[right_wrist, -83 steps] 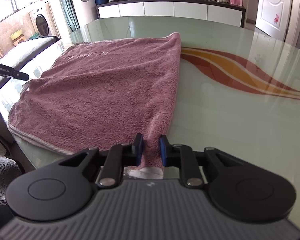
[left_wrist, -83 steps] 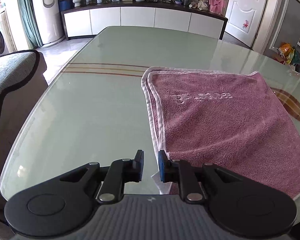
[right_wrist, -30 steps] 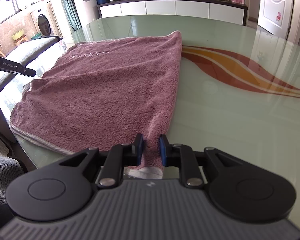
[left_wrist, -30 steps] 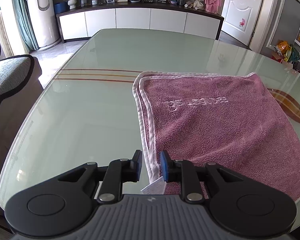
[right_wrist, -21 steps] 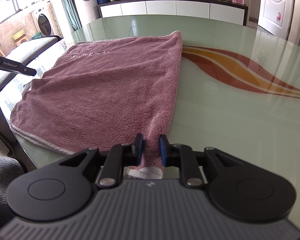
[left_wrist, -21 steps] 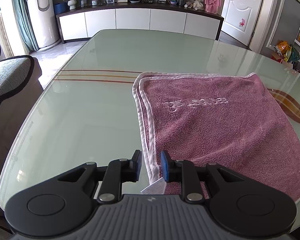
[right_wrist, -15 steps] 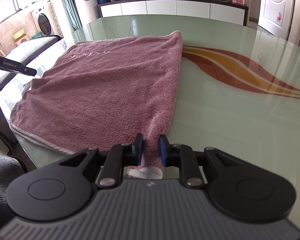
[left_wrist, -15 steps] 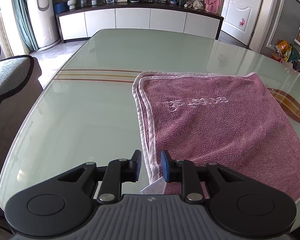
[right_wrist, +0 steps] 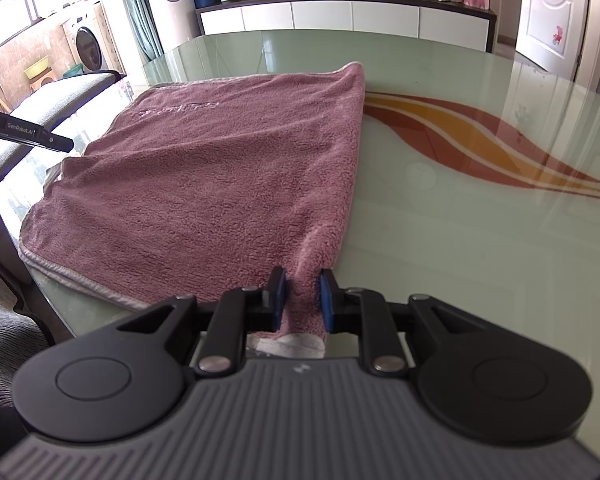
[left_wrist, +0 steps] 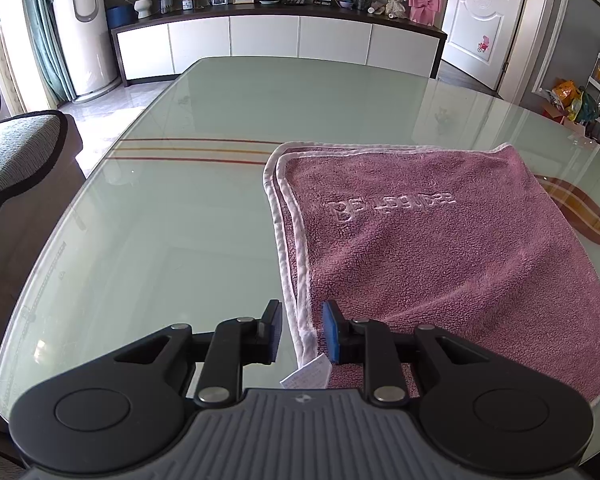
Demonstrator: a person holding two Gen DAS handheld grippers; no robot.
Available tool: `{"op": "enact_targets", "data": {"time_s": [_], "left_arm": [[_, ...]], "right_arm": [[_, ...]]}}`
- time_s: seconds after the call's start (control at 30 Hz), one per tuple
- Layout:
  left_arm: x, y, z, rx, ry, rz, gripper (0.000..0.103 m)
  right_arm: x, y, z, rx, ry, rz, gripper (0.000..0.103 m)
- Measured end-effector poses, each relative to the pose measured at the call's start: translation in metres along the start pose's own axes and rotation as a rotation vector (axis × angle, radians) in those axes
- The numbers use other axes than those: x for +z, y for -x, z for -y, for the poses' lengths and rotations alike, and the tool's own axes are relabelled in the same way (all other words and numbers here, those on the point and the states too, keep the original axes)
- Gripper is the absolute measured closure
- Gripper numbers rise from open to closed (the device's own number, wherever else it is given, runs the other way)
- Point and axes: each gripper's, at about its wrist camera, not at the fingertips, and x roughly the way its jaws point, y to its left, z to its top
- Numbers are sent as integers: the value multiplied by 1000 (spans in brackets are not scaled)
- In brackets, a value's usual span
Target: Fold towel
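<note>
Mauve towel (left_wrist: 440, 248), white-edged

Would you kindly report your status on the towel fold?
Right gripper clamped on towel corner. Left gripper straddling hem, not gripping. Nothing obstructing.

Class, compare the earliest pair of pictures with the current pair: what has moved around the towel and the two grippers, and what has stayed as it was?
In the left wrist view, the towel's white-edged near corner now lies between the left gripper's open fingers, no longer right of them. The right gripper stays clamped on the towel's other near corner, and the towel stays folded on the glass table.
</note>
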Motion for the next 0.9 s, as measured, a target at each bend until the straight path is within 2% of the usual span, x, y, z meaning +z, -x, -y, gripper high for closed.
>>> {"op": "enact_targets", "data": {"time_s": [0.27,0.9], "left_arm": [[8,0,2,4,-4,13,74],[29,-6,-4,11,10,45,74]], "right_arm": [[-1,0,2,3,-5,3,84],[2,0,2,9,11,-8,84]]}}
